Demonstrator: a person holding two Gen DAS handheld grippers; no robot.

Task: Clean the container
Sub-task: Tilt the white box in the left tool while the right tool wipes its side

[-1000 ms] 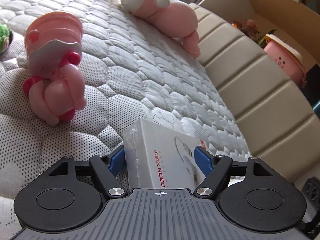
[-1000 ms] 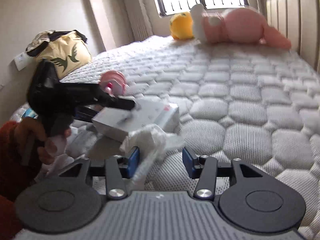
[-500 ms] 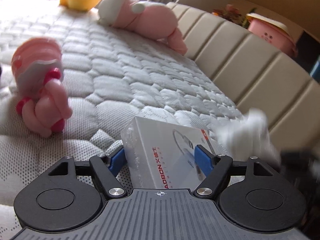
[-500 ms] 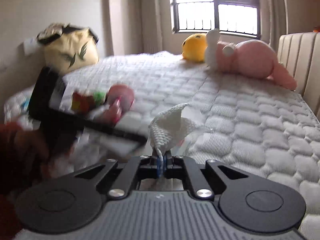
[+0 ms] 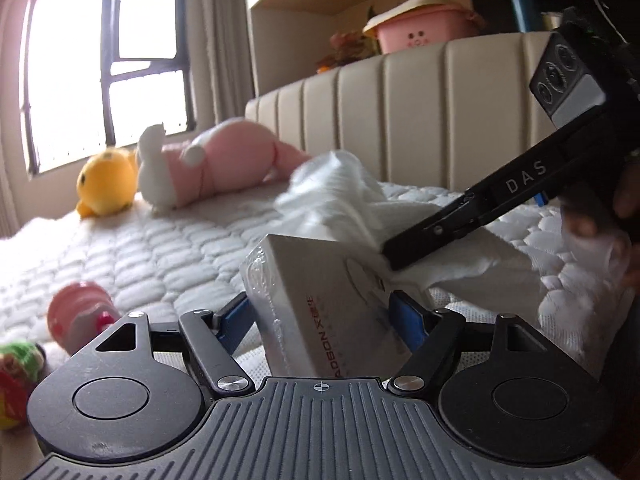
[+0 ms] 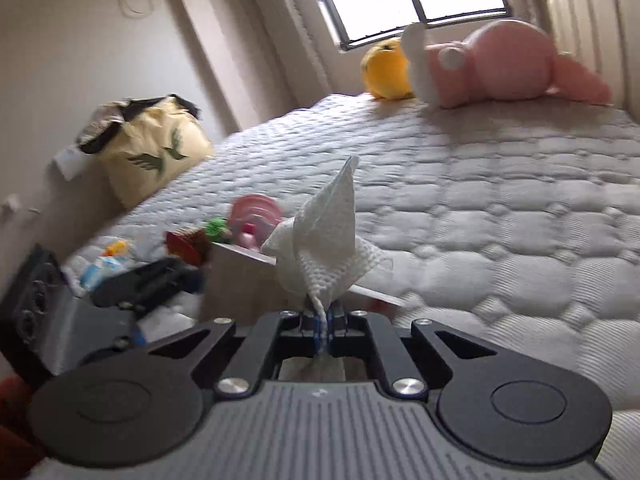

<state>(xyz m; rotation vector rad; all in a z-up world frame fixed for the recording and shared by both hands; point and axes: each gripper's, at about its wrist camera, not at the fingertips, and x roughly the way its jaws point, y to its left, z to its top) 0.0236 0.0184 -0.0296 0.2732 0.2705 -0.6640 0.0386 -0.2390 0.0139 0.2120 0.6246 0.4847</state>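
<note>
A white shrink-wrapped box (image 5: 320, 300) with red lettering sits between the blue pads of my left gripper (image 5: 322, 316), which is shut on it and holds it above the bed. My right gripper (image 6: 322, 320) is shut on a white cloth (image 6: 324, 240) that sticks up from its closed fingers. In the left wrist view the cloth (image 5: 360, 208) lies against the box's far top edge, under the black right gripper (image 5: 400, 254). In the right wrist view the box (image 6: 248, 280) shows just behind the cloth.
A quilted mattress (image 6: 500, 208) lies below. A pink rabbit plush (image 5: 216, 168) and a yellow plush (image 5: 106, 182) lie near the window. A pink toy (image 5: 80, 312) and small colourful toys (image 6: 192, 240) lie on the left. A beige headboard (image 5: 440, 108) stands behind, a yellow bag (image 6: 148, 148) at the wall.
The right gripper closed on the cloth and brought it onto the box. The left gripper tilted upward with the box, so the window and headboard came into view.
</note>
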